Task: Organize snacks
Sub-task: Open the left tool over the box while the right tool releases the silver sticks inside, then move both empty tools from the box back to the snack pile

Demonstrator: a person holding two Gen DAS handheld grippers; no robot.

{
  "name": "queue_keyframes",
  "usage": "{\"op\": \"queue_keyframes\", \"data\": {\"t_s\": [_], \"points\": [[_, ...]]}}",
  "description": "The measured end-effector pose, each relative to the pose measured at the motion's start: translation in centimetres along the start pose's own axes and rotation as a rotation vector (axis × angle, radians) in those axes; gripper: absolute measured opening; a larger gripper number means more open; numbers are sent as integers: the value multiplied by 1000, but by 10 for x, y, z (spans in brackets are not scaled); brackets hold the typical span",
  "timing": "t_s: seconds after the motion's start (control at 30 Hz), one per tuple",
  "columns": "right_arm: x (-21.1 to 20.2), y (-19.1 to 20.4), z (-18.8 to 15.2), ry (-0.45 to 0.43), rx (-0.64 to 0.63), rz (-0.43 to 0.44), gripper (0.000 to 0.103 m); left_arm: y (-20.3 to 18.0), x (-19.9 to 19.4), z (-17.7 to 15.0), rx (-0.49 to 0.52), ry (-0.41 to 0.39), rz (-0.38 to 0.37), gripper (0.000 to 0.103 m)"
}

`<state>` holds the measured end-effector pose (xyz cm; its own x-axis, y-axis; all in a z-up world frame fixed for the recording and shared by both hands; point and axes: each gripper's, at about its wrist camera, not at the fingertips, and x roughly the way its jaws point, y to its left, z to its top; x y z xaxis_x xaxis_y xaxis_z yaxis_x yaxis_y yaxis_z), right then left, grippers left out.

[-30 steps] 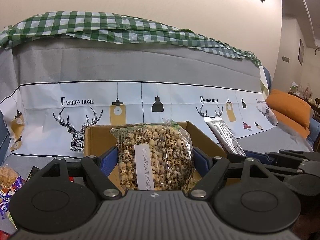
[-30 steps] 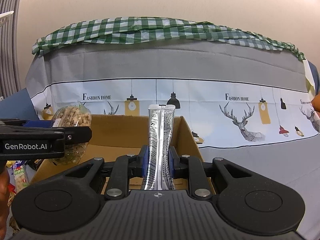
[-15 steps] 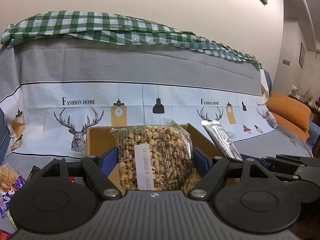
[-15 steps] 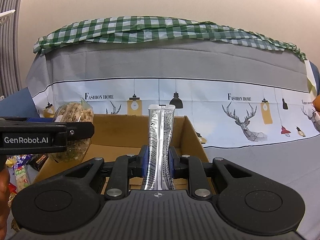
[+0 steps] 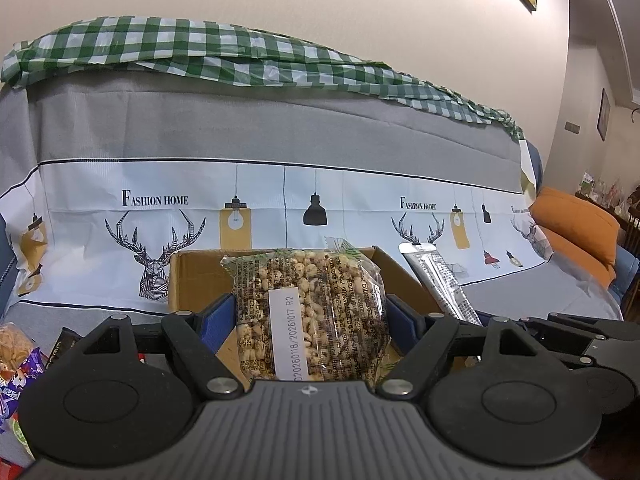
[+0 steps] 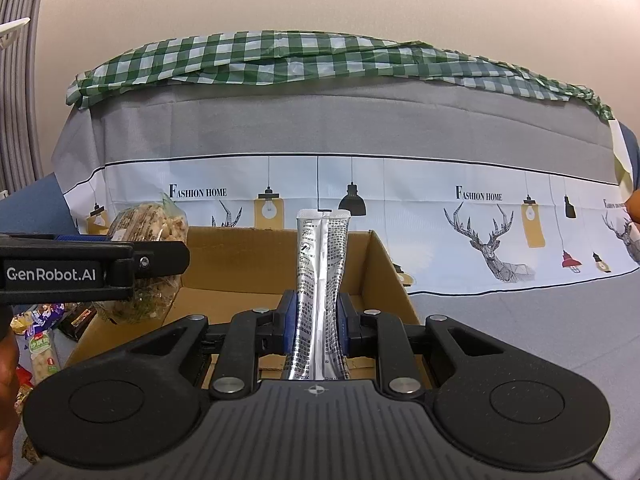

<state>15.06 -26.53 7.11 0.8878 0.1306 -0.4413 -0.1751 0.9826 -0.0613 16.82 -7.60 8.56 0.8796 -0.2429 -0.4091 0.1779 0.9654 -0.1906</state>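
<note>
Behind everything hangs a grey sofa cover printed with deer and lamps, a green checked cloth (image 6: 320, 56) thrown along its top. Just ahead of both my tools sits the open cardboard box (image 6: 240, 256), its mouth facing up.

My left gripper (image 5: 310, 312) is closed wide around a clear bag of puffed cereal (image 5: 310, 308), held upright with its label facing me. My right gripper (image 6: 318, 320) is pinched narrow on two silver stick sachets (image 6: 322, 276), their long axis standing vertical (tops well above the box rim).

Both loads hang over the near part of the box, the cereal toward its left side, the sachets right of centre. Neither seems nearer the floor of the box, though I can't judge height well from here. Loose snack packets (image 6: 40, 344) lie outside at far left.
</note>
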Motion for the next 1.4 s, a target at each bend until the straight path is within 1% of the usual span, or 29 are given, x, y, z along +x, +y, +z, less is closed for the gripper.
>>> {"op": "queue_keyframes", "data": {"t_s": [0.07, 0.13, 0.2, 0.23, 0.27, 0.33, 0.6, 0.67, 0.73, 0.87, 0.97, 1.03, 1.17, 1.27, 1.3, 1.4], "points": [[1, 0, 0, 3, -1, 0, 23, 0, 1, 0, -3, 8, -3, 83], [2, 0, 0, 10, 0, 2, 27, 0, 2, 1, -13, 16, -9, 87], [3, 1, 0, 17, 3, -1, 41, 1, 1, 1, -18, 9, -8, 91], [4, 1, 0, 20, 3, -6, 54, 1, 1, 1, -19, 6, -6, 91], [4, 2, 0, 19, 4, -10, 62, 1, 1, 1, -21, 5, -5, 91], [3, 3, 0, 13, 4, -19, 65, 1, 1, 1, -23, 3, 0, 91], [5, 4, -1, 22, 5, -38, 67, -3, -3, 0, 3, -30, 3, 90], [6, 5, -1, 24, 4, -47, 67, -5, -6, -2, 20, -50, 3, 90], [7, 6, -1, 24, 5, -55, 67, -7, -8, -3, 39, -76, 19, 89], [6, 8, -2, -9, 10, -82, 66, -7, -16, -5, 69, -133, 57, 89], [2, 11, -3, -57, 13, -98, 66, -5, -21, -7, 90, -147, 69, 89], [1, 14, -4, -73, 8, -98, 66, -4, -25, -10, 117, -144, 89, 89], [1, 22, -3, -61, 15, -89, 66, 2, -37, -17, 159, -135, 141, 89], [-2, 27, -2, -64, 59, -61, 66, 22, -48, -18, 143, -87, 139, 90], [-2, 27, -2, -64, 59, -61, 67, 31, -53, -18, 134, -66, 155, 90], [-4, 36, -2, -38, 78, -19, 70, 64, -67, -21, 116, 5, 196, 90]]}}
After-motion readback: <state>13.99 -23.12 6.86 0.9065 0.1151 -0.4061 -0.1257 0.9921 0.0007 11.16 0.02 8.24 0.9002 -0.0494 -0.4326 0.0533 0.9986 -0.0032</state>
